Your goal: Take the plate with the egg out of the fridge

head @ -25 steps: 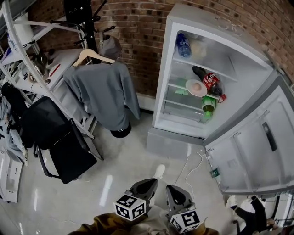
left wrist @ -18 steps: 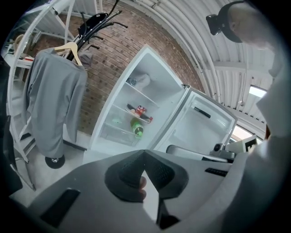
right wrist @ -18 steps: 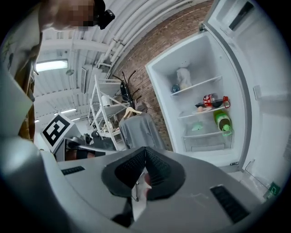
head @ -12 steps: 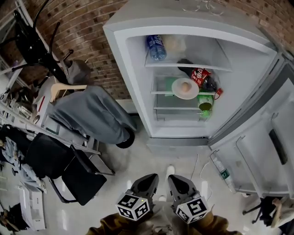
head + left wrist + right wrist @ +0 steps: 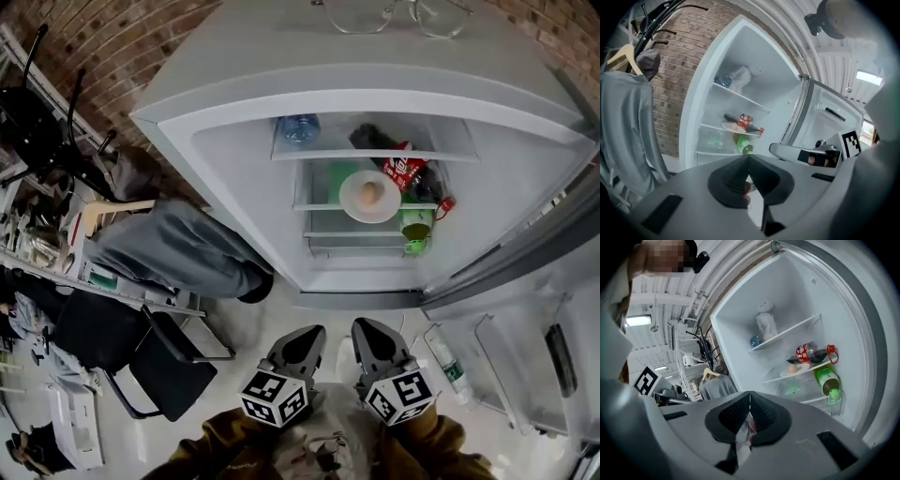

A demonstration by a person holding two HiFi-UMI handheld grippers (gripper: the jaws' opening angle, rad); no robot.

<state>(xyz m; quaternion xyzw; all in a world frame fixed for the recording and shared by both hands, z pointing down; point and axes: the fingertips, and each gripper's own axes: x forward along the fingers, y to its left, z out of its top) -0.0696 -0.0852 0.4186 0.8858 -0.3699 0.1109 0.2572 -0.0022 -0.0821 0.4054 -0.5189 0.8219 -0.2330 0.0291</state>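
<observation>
The white fridge [image 5: 234,122] stands open ahead. A white plate [image 5: 369,196] with a tan egg [image 5: 371,192] rests on the middle shelf; it also shows as the plate [image 5: 733,126] and the plate [image 5: 800,370] in the gripper views. A cola bottle [image 5: 405,169] lies beside the plate and a green bottle [image 5: 415,230] lies just below it. My left gripper [image 5: 298,344] and right gripper [image 5: 368,341] are held low near my body, well short of the fridge. Both have their jaws pressed together with nothing between them.
A water bottle [image 5: 300,128] sits on the top shelf. The open fridge door [image 5: 553,309] swings out at the right. Left of the fridge stand a grey garment on a hanger [image 5: 173,248], a black chair [image 5: 141,361] and cluttered racks. Glasses [image 5: 394,14] lie on the fridge top.
The view has moved closer to the fridge and turned to face it squarely; the fridge now fills the upper frame. Both grippers stay shut and low.
</observation>
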